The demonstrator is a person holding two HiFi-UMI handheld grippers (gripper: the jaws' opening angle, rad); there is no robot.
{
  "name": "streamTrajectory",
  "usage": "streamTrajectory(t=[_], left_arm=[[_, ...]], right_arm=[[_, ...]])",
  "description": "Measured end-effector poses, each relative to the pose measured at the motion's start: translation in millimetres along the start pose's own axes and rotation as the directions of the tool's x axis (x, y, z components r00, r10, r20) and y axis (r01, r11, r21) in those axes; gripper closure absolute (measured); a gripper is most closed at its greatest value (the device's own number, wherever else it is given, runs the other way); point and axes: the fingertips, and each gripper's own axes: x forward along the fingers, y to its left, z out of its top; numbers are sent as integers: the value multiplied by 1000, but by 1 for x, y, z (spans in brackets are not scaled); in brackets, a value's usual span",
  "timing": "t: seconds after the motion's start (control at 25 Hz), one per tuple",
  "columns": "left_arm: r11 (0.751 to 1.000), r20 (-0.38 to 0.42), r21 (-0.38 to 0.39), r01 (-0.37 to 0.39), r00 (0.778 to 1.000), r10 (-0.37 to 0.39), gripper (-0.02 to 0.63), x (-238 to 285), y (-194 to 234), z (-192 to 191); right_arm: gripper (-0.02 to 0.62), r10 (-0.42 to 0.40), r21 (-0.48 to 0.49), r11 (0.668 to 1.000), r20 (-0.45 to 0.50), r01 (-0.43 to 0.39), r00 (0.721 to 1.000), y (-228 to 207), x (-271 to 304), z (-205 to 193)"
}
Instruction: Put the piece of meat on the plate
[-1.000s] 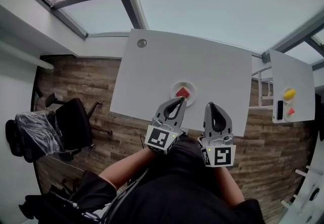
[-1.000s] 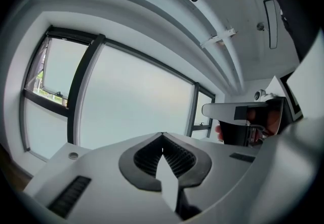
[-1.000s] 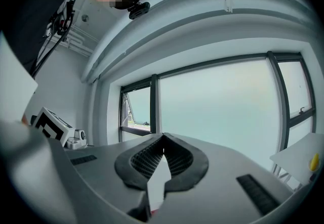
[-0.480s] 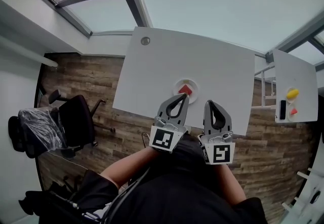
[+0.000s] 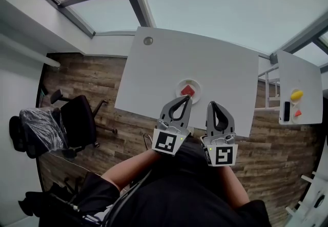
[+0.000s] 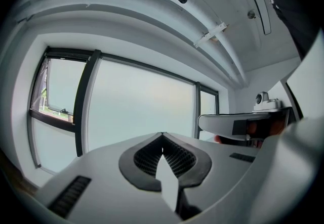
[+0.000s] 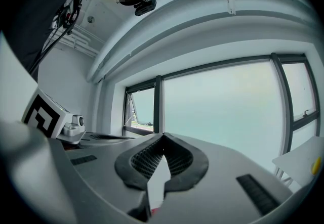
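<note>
White table [image 5: 205, 62] bears plate [image 5: 180, 87]; wood floor [image 5: 82, 75]; black chair [image 5: 77, 121] left.

Left gripper [image 5: 186, 98]: I am holding it level in front of my body, pointing to the far side and leaning a little to the right. Its jaws are pressing together, ribbed pads [image 6: 174, 157] meeting at the tips. The left marker cube [image 5: 168, 141] is sitting at its near end.

Right gripper [image 5: 213, 104]: I am holding it level just beside the left one, pointing straight to the far side. Its jaws are likewise meeting at the tips. The right marker cube [image 5: 220, 155] is facing up at its near end.

Left forearm [image 5: 125, 169] and right forearm [image 5: 233, 190]: both are reaching forward, bare, with sleeves covering the upper arms.
</note>
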Motion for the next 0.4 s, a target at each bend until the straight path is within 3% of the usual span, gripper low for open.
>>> streamTrajectory(t=[0.4], left_arm=[[1000,-1,-7,14,1000,-14,601,-3,-9,-6]], right_arm=[[591,5,-1,1000,-12,-5,1000,-3,-6,-4]])
